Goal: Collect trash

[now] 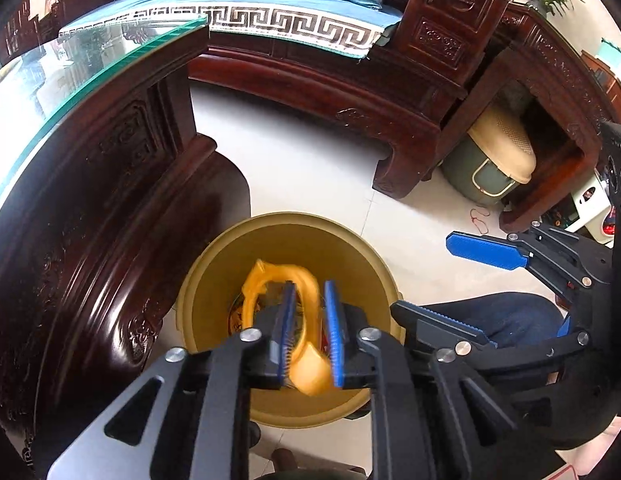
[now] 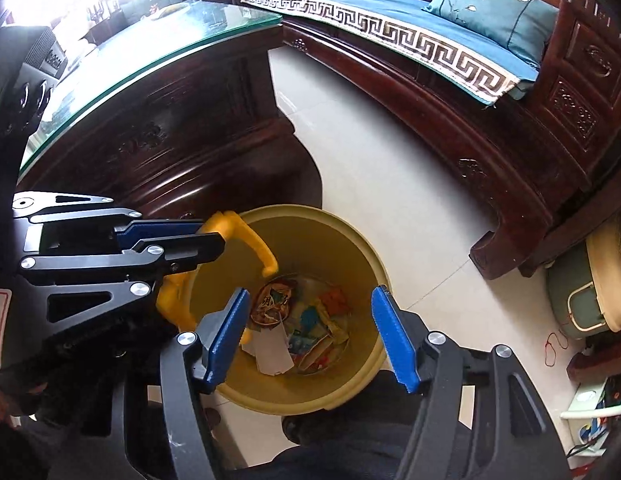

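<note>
A yellow trash bin stands on the floor beside the dark wooden table. It holds wrappers and paper scraps. My left gripper is over the bin's mouth with a yellow banana peel between its blue pads; the peel also shows in the right wrist view, hanging over the bin's left rim. My right gripper is open and empty above the bin; it shows in the left wrist view at the right.
A carved wooden table with a glass top is at the left. A wooden sofa with blue cushions runs along the back. A green and cream container sits under a side table. Pale floor tiles lie between.
</note>
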A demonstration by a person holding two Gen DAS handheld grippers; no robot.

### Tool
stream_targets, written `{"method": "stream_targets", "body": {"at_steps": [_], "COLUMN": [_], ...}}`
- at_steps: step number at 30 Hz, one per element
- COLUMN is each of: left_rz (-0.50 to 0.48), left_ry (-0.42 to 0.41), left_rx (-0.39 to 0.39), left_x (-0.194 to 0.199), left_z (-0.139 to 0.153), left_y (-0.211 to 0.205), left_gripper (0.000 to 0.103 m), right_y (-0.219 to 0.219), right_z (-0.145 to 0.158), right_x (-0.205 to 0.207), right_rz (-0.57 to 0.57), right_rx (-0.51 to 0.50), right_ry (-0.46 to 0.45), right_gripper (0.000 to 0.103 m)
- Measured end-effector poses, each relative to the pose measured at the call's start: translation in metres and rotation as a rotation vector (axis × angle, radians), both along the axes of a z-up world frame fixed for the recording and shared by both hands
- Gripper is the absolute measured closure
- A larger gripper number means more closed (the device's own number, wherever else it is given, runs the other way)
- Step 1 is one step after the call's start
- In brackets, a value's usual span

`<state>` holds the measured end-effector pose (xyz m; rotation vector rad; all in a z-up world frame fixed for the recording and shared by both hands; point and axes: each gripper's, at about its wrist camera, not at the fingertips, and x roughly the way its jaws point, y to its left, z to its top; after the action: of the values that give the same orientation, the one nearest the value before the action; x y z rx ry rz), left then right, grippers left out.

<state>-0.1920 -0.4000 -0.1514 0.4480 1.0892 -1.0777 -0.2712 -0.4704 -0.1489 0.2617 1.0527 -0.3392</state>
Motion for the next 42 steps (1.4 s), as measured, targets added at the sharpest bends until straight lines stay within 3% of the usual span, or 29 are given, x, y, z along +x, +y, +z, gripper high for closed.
{"method": "stream_targets", "body": {"at_steps": [1,3,12,17,25,28,30,38,39,42], "left_rz": [0.005,0.010,0.000,0.048,0.260,0.380,0.459,0.723,0.750,0.834], "left_ry": [-0.006,-0.015,-0.053,-0.103,-0.242,-0.313,-0.340,-0.383,-0.391,-0.415], "left_rx": [-0.002,-0.012,-0.030,-0.071,-0.150,-0.161,-0.161,-0.145,-0.137,-0.113], "left_x": [0.000,0.000,-0.005,-0.002,0.030,0.047,0.059,0.111,0.116,0.134], "left_z": [0.001,0.004,0.017,0.042,0.105,0.126,0.136,0.157,0.157,0.158], "left_y": [0.000,0.001,0.003,0.019,0.094,0.134,0.160,0.256,0.265,0.293], "left_gripper": [0.068,0.062,0.062,0.062,0.053,0.040,0.037,0.035,0.035,0.024], "right_y": [-0.001,-0.003,-0.003,0.003,0.052,0.082,0.106,0.184,0.192,0.217], "right_z": [0.001,0.002,0.009,0.022,0.078,0.098,0.109,0.131,0.132,0.135], "right_x": [-0.001,-0.004,-0.008,-0.006,0.028,0.056,0.078,0.158,0.166,0.191], "right_rz": [-0.004,-0.016,-0.021,-0.008,0.131,0.222,0.284,0.448,0.463,0.490], "right_rx": [0.000,0.004,-0.005,-0.023,-0.106,-0.127,-0.129,-0.092,-0.087,-0.071], "right_ry": [-0.002,-0.010,-0.033,-0.063,-0.197,-0.248,-0.277,-0.346,-0.354,-0.365], "right_gripper": [0.040,0.040,0.040,0.039,0.029,0.025,0.024,0.022,0.017,0.014]}}
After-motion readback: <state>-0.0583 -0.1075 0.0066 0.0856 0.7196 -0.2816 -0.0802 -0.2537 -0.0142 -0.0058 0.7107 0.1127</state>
